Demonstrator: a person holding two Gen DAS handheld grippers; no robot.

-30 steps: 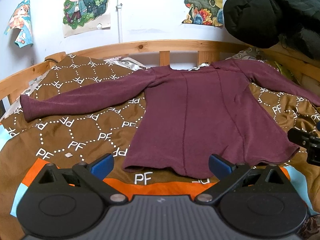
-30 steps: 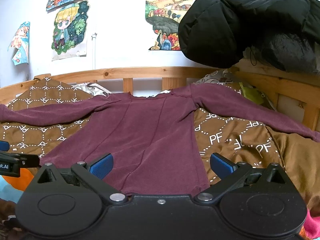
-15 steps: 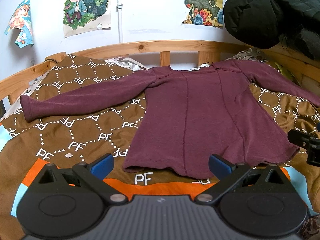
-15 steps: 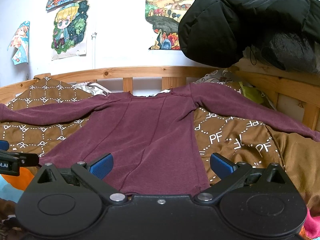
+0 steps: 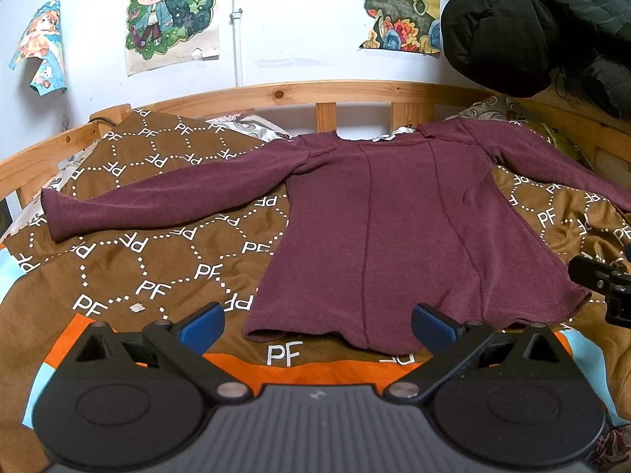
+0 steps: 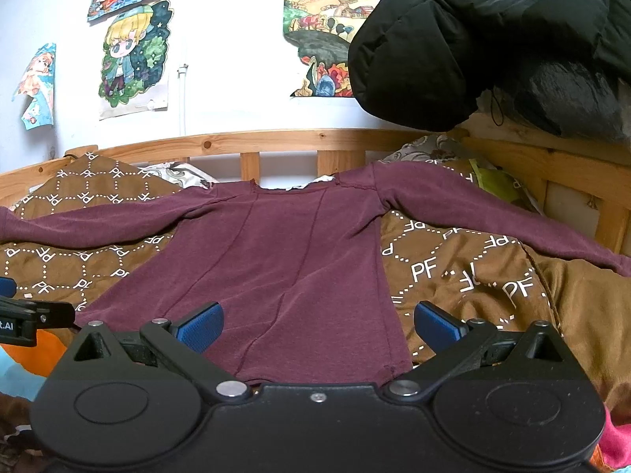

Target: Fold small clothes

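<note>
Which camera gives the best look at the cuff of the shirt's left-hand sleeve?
The left wrist view. There the cuff lies fully in frame on the brown blanket, its open end and hem visible. In the right wrist view that sleeve runs off the left edge of the picture, so the cuff itself is cut off.

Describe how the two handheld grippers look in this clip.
The left gripper and right gripper look alike: black plastic body, two round discs, angled link arms with silver pivot screws, blue fingertip pads. The left's centre plate is ribbed grey; the right's is smooth black. No hands, sleeves or cables show.
</note>
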